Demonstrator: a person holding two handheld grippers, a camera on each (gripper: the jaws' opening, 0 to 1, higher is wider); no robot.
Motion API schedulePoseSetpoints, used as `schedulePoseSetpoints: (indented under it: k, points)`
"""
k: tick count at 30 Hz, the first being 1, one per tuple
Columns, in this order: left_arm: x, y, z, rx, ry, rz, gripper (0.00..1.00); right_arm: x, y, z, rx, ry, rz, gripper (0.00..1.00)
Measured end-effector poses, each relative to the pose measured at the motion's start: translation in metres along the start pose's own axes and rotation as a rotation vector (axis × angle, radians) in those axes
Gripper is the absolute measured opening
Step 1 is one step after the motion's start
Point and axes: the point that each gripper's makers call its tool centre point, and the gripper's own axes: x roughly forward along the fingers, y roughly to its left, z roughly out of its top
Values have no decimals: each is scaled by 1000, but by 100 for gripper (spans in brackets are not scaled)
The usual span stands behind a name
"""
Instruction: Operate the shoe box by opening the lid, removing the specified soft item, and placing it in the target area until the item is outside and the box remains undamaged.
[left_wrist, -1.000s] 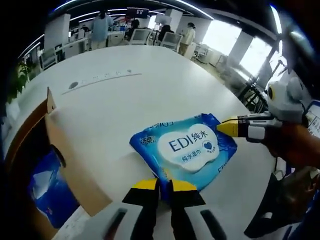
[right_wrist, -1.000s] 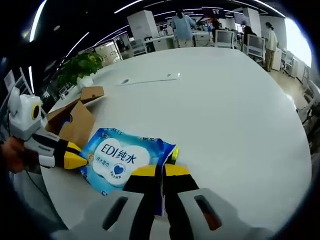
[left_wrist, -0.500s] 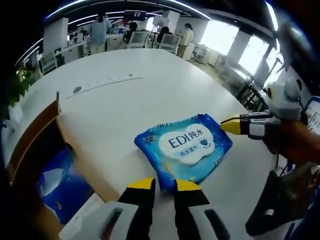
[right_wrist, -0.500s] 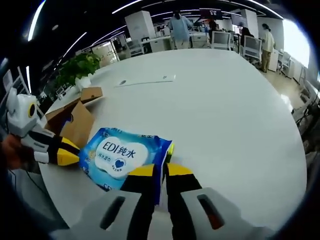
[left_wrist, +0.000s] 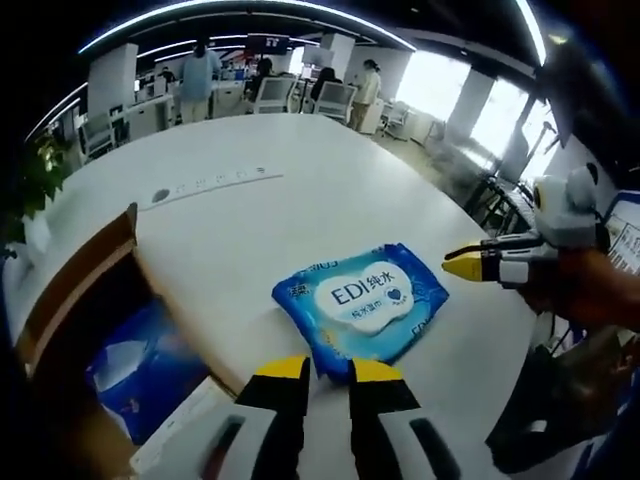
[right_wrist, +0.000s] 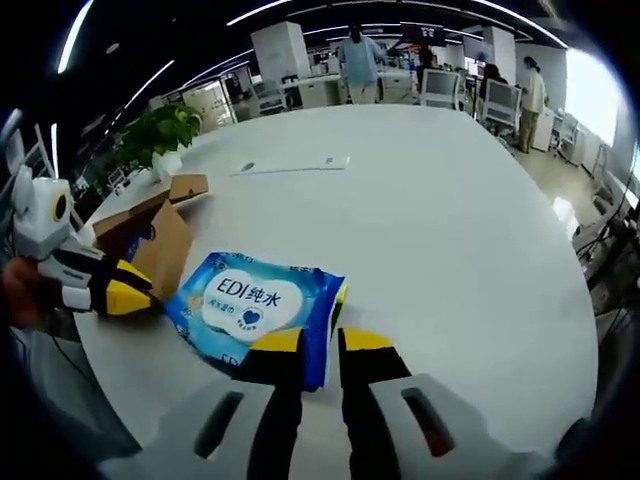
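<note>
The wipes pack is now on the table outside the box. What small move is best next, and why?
Probably draw both grippers straight back. The wipes pack lies flat on the white table, outside the shoe box; left gripper and right gripper look open beside its edges.

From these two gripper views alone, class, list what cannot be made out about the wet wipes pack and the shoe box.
- Wet wipes pack: small print beneath the large label is too small in both views; its near edge sits behind the right gripper in the right gripper view.
- Shoe box: cut off by the frame edge in the left gripper view; the blue pack inside is blurred.
- Left gripper: jaw contact with the pack is unclear.
</note>
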Motion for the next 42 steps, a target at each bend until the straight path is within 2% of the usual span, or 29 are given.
schedulePoseSetpoints:
  k: [10, 21, 31, 37, 42]
  points:
    - [-18, -5, 9, 23, -44, -31, 15, -8, 19, 7, -13, -20, -1, 13]
    - [-46, 18, 21, 34, -112, -25, 16, -3, 51, 15, -37, -28, 18, 13]
    - [-76, 60, 18, 8, -154, 21, 16, 15, 97, 36, -84, -34, 75, 13]
    - [-94, 89, 10, 1, -182, 61, 16, 26, 140, 50, -124, -44, 139, 13]
    - [-109, 110, 3, -24, -199, 96, 16, 36, 165, 54, -149, -40, 179, 14]
